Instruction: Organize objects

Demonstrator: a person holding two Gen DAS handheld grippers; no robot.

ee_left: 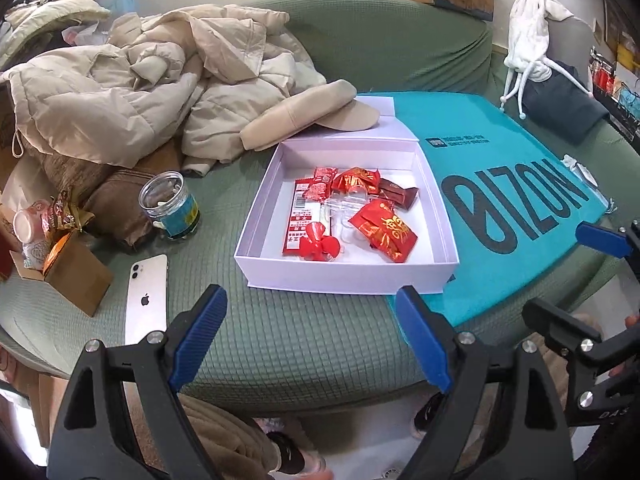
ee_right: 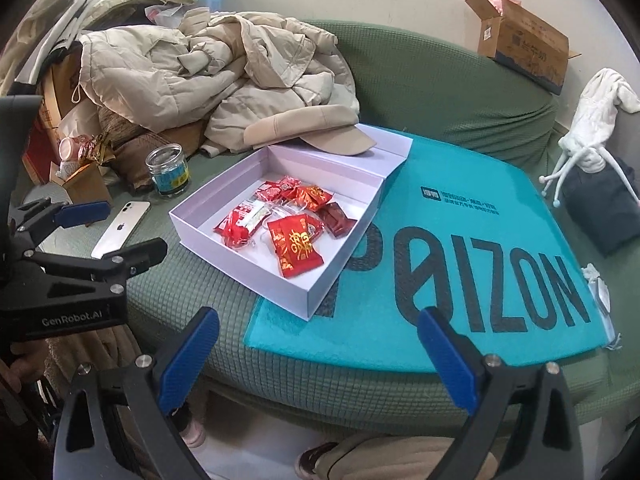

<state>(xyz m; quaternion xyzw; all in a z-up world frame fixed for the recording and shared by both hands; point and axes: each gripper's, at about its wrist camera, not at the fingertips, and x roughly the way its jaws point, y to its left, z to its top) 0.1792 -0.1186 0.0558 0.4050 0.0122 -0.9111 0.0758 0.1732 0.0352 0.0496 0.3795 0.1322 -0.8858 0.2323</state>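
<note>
Both tools hung wide apart and empty above the near edge of the green sofa: the left tool and the right tool. The white box of red snack packets sat open at mid-seat, partly on the teal bag, a phone to its left.

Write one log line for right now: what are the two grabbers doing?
left gripper: open, empty | right gripper: open, empty | white box: open, red snack packets inside | beige cap: on lid
</note>
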